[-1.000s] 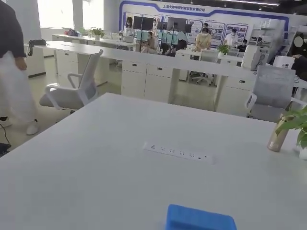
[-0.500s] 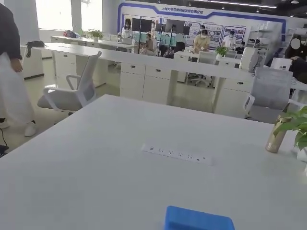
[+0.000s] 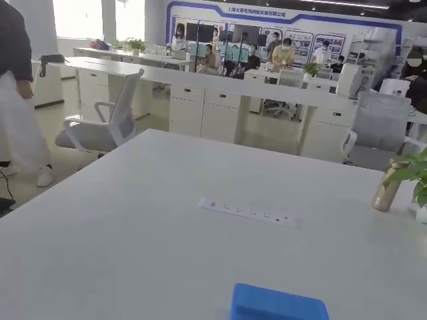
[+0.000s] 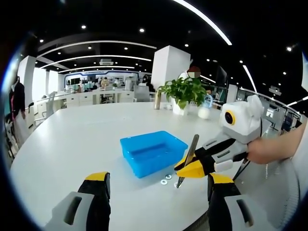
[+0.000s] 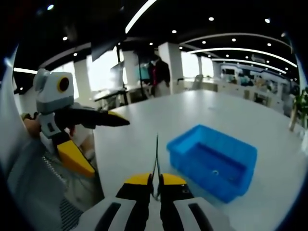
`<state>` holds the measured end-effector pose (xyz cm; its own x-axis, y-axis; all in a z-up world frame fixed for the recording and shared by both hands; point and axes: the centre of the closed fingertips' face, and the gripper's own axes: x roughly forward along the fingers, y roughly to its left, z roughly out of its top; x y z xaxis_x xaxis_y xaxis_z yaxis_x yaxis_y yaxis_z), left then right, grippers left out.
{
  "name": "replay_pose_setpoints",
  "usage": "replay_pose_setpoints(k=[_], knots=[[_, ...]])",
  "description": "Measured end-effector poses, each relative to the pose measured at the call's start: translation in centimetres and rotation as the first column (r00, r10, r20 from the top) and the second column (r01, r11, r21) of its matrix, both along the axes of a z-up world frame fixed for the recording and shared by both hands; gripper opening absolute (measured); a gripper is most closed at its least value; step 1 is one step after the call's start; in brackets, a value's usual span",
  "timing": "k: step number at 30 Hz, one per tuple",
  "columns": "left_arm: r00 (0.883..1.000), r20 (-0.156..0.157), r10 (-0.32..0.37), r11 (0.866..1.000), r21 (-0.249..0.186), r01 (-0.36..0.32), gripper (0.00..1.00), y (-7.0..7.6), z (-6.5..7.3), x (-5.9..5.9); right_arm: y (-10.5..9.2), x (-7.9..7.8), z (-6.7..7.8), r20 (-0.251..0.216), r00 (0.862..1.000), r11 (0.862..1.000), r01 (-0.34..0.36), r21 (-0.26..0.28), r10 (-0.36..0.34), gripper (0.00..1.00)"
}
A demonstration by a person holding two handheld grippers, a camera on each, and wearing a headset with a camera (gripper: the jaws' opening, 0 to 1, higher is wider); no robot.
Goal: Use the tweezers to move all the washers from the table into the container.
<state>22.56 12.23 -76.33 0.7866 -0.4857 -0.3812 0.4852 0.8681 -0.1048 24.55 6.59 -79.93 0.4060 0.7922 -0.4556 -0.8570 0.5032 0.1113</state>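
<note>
Unchanged since a second ago on the bench (image 3: 133, 233): blue container (image 3: 279, 305) still at near edge of head view. Left claw (image 4: 159, 179) spread wide, held level above bench, gripping nothing. Right claw (image 5: 155, 181) clamped on tweezers (image 5: 156, 156), tilted tips-down just beside two washers (image 4: 168, 177) lying before the container. Farther in, one washer (image 5: 215, 172) on container floor.

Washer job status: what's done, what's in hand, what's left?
Done: one washer lies in the blue container. In hand: the right gripper is shut on the tweezers, tips down near the loose washers. Left: at least two of those lie on the table beside the container. The left gripper is open, holding nothing.
</note>
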Motion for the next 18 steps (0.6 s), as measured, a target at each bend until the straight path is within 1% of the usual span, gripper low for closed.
replay_pose_setpoints(k=[2, 5, 9, 10, 11, 14, 16, 18], knots=[[1.000, -0.003, -0.003, 1.000, -0.003, 0.003, 0.84, -0.1, 0.0, 0.0, -0.2, 0.1, 0.2, 0.005, 1.000, 1.000, 0.006, 0.006, -0.006, 0.03], [1.000, -0.002, -0.005, 1.000, -0.002, 0.005, 0.84, -0.1, -0.1, 0.0, -0.2, 0.4, 1.1, 0.012, 1.000, 1.000, 0.011, 0.019, -0.012, 0.03], [1.000, -0.001, -0.005, 1.000, -0.005, 0.005, 0.84, -0.1, 0.0, 0.0, -0.2, 1.1, 2.8, 0.037, 0.999, 0.999, 0.016, 0.033, -0.017, 0.03], [1.000, 0.000, -0.006, 1.000, -0.006, 0.006, 0.84, -0.2, 0.0, 0.1, -0.1, 1.5, 3.2, 0.044, 0.999, 0.999, 0.017, 0.037, -0.019, 0.03], [1.000, -0.001, -0.006, 1.000, -0.006, 0.006, 0.84, -0.2, 0.0, 0.1, -0.1, 1.6, 3.4, 0.046, 0.999, 0.999, 0.018, 0.038, -0.019, 0.03], [1.000, 0.000, -0.006, 1.000, -0.006, 0.006, 0.84, -0.2, 0.0, 0.1, 0.0, 2.4, 4.5, 0.074, 0.997, 0.999, 0.018, 0.038, -0.021, 0.03], [1.000, 0.002, -0.005, 1.000, -0.010, 0.005, 0.85, -0.2, 0.1, 0.1, -0.1, 3.3, 5.2, 0.092, 0.996, 0.999, 0.018, 0.043, -0.022, 0.03], [1.000, 0.003, -0.004, 1.000, -0.012, 0.004, 0.85, -0.2, 0.1, 0.1, -0.1, 4.1, 5.7, 0.108, 0.994, 0.999, 0.016, 0.038, -0.020, 0.03]])
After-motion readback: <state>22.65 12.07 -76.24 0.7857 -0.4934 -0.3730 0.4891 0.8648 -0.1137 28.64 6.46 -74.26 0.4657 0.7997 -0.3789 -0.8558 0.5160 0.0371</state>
